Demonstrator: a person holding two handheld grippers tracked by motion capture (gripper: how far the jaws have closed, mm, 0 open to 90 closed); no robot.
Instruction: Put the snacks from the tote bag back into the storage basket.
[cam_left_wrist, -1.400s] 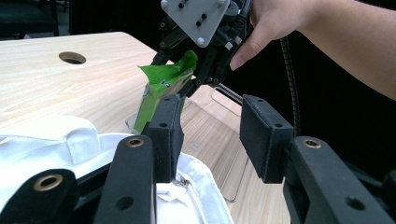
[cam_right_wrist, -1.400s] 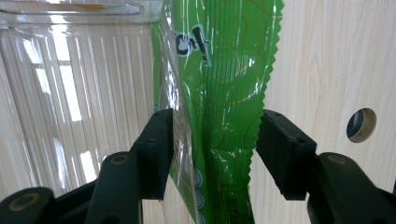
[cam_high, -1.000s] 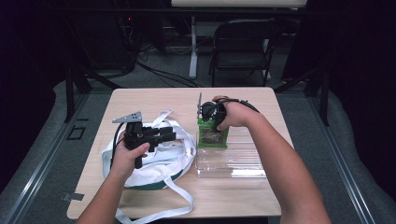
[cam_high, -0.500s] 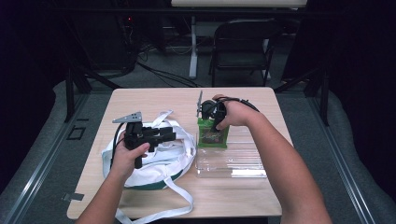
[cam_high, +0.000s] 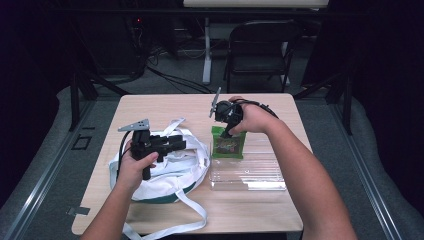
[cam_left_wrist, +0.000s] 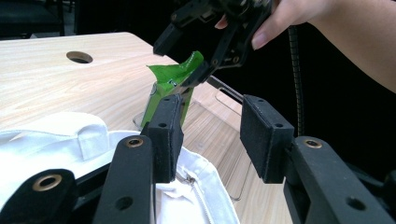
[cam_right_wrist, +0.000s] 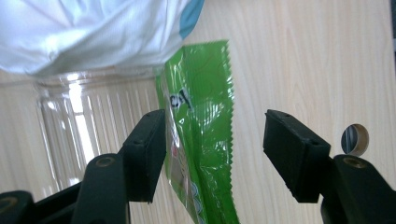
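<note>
A green snack packet (cam_high: 229, 145) lies with its lower end on a clear plastic tray (cam_high: 250, 175) right of the table's middle. My right gripper (cam_high: 226, 131) hangs over the packet's far end, pointing down. In the right gripper view its jaws (cam_right_wrist: 215, 140) stand open on either side of the green packet (cam_right_wrist: 205, 116). My left gripper (cam_high: 181, 143) is held over a white cloth bag (cam_high: 170, 170) and points right. In the left gripper view it is open (cam_left_wrist: 212, 135) with nothing between the pads, and beyond it I see the packet (cam_left_wrist: 170, 86) and the right gripper (cam_left_wrist: 187, 56).
The wooden table (cam_high: 165, 107) has a round cable hole (cam_left_wrist: 79, 57) near its far edge. The bag's white straps (cam_high: 192, 220) trail toward the front edge. A dark folding chair (cam_high: 260, 50) stands behind the table. Cables run across the floor.
</note>
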